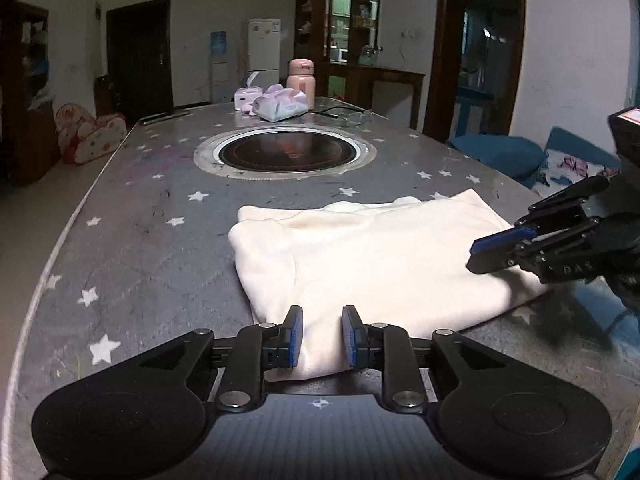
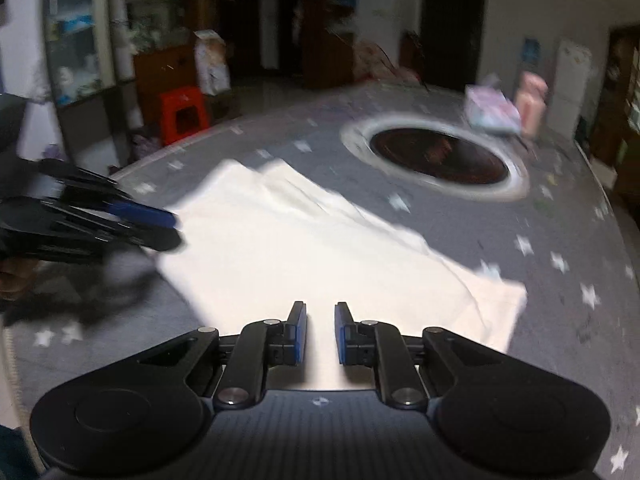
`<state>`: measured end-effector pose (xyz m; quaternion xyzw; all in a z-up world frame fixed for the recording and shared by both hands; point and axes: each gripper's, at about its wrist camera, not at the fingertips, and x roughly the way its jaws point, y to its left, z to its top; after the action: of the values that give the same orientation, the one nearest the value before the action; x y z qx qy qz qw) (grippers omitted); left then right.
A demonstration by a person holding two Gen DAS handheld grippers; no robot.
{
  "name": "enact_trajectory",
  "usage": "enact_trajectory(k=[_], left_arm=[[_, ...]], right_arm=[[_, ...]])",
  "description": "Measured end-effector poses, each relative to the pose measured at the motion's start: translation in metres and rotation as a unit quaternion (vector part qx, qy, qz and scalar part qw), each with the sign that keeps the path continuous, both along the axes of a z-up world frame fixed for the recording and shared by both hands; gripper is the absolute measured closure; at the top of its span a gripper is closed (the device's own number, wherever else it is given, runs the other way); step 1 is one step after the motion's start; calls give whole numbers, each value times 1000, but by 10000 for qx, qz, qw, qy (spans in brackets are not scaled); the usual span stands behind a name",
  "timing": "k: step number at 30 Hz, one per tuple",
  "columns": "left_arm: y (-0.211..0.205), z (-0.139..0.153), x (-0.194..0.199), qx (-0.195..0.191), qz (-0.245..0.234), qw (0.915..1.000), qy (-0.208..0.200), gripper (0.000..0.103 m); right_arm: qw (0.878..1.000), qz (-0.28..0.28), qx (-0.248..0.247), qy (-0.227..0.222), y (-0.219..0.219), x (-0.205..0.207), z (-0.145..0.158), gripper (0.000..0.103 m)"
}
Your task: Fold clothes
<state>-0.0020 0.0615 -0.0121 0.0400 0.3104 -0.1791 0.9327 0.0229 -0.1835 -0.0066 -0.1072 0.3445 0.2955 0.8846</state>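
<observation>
While 2 grippers hover: 1 folded garment (image 1: 372, 256).

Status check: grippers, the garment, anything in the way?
Left gripper open, near edge of white garment between its jaws. Right gripper open over the cloth. Garment partly folded, flat on table. Nothing in the way.

Dim room: white walls, dark door (image 1: 139, 50), red stool (image 2: 184, 115).

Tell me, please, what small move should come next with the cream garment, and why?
Probably close the left hand-held gripper on the garment's near edge: its jaws stand open with cloth between them. The right hand-held gripper is open over the opposite side.
</observation>
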Motion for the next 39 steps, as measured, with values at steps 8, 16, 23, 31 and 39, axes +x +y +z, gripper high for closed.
enact_trajectory(k=[8, 16, 23, 31, 39], left_arm=[[9, 5, 26, -35, 382, 9992, 86, 77], [9, -2, 35, -259, 485, 9978, 381, 77], [-10, -2, 31, -479, 134, 9971, 575, 76], [-48, 6, 13, -413, -460, 9967, 535, 70], [-77, 6, 29, -250, -671, 9957, 581, 70]], right_arm=[[9988, -469, 171, -23, -19, 28, 7, 90], [9975, -676, 147, 129, -33, 47, -9, 89], [9977, -658, -107, 79, -48, 40, -7, 89], [9946, -975, -336, 98, -85, 17, -3, 89], [9933, -1123, -254, 45, -95, 7, 8, 89]])
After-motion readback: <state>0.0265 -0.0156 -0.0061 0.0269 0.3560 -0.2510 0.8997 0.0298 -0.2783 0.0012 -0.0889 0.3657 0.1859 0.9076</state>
